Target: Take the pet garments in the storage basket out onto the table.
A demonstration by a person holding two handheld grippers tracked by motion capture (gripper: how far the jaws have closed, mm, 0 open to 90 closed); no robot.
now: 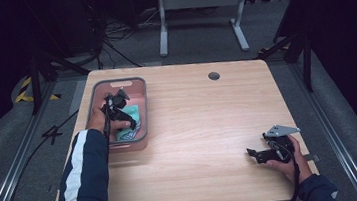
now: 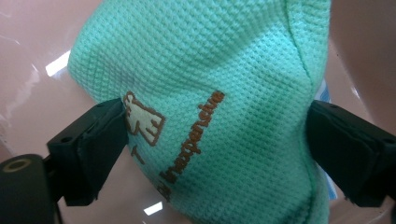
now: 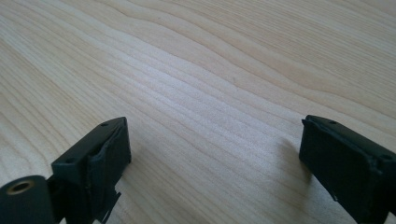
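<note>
I see left gripper (image 1: 116, 101) down inside pink bin (image 1: 144, 115), jaws spread wide either side of green knit cloth (image 2: 210, 93); left pad just touching cloth edge, right pad beside it, no squeeze visible. Cloth lies in bin, brown lettering facing up. Bin sits at table's (image 1: 209, 127) far-left part. My right gripper (image 1: 262, 153) rests low over bare table, well apart from bin, jaws wide, holding nothing.

The counter (image 1: 209, 127) is evenly lit against dark, dim surroundings; white glare streaks the pink bin (image 2: 42, 60), and near fingers (image 3: 93, 168) look soft.
</note>
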